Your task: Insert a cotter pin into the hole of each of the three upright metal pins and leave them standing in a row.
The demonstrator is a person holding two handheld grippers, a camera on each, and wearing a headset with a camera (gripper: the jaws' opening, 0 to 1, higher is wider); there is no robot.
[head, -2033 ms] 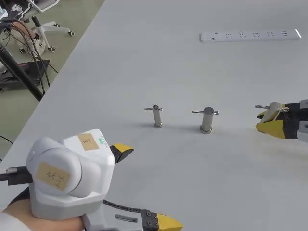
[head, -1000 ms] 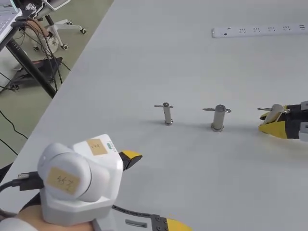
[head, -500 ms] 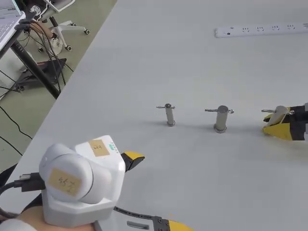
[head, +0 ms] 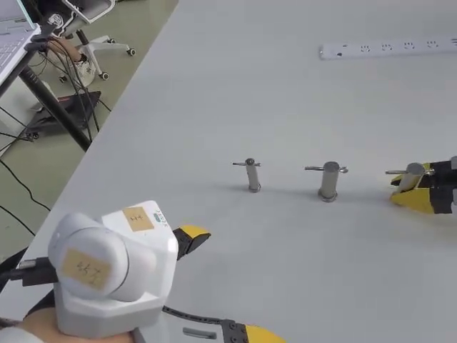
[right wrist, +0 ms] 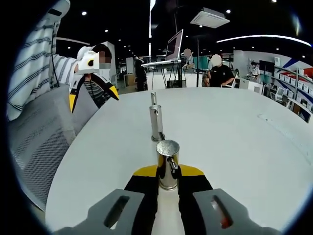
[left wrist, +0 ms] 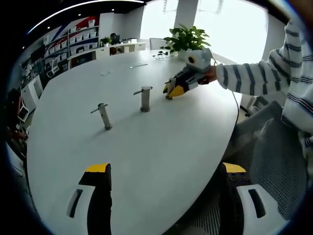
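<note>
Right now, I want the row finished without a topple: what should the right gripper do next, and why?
Probably ease the right gripper open and draw straight back. The third pin it clamps looks upright, has its cotter pin through it, and lines up with the middle pin and the far pin.

Three pins stand in a row on the worktop (head: 285,100): left pin (head: 252,175), middle pin (head: 328,181), right pin (head: 411,177). The right tongs (head: 414,191) hold the right pin. The left tongs (head: 225,284) are in front, well apart. A power strip (head: 385,48) lies far behind.
</note>
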